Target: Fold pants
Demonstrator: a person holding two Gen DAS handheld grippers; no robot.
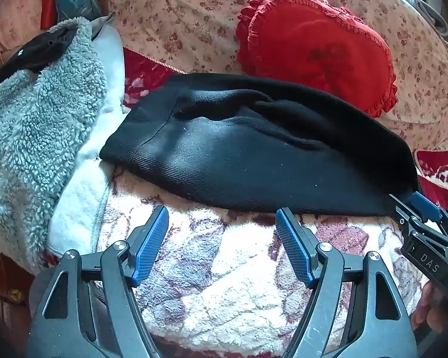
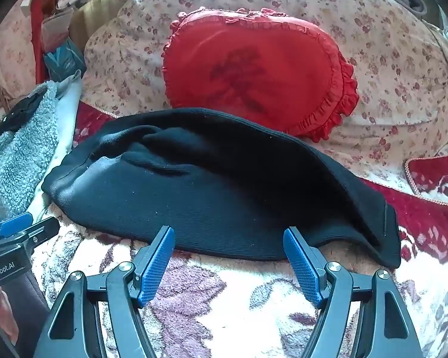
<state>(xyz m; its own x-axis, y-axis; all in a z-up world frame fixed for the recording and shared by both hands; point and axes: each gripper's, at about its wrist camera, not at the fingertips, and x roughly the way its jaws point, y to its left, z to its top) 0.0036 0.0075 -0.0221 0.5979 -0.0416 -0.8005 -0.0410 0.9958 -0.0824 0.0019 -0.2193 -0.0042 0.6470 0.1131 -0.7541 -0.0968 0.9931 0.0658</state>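
Pants (image 1: pixel 254 155): black ribbed knit, bunched into a thick lopsided slab on the plush flowered blanket (image 1: pixel 224 268), at 12 o'clock of both my tools. Left gripper (image 1: pixel 222 232) released, pads spread, short of the near hem. Right gripper (image 2: pixel 228 253) likewise spread, tips at the hem, grasping nothing. Risk, as I judge it: soft knit slips, and one pad may pinch only the top layer, so the fold skews. Red frilled heart cushion (image 2: pixel 254 71) behind; grey fleece (image 1: pixel 35 137) at 9 o'clock.
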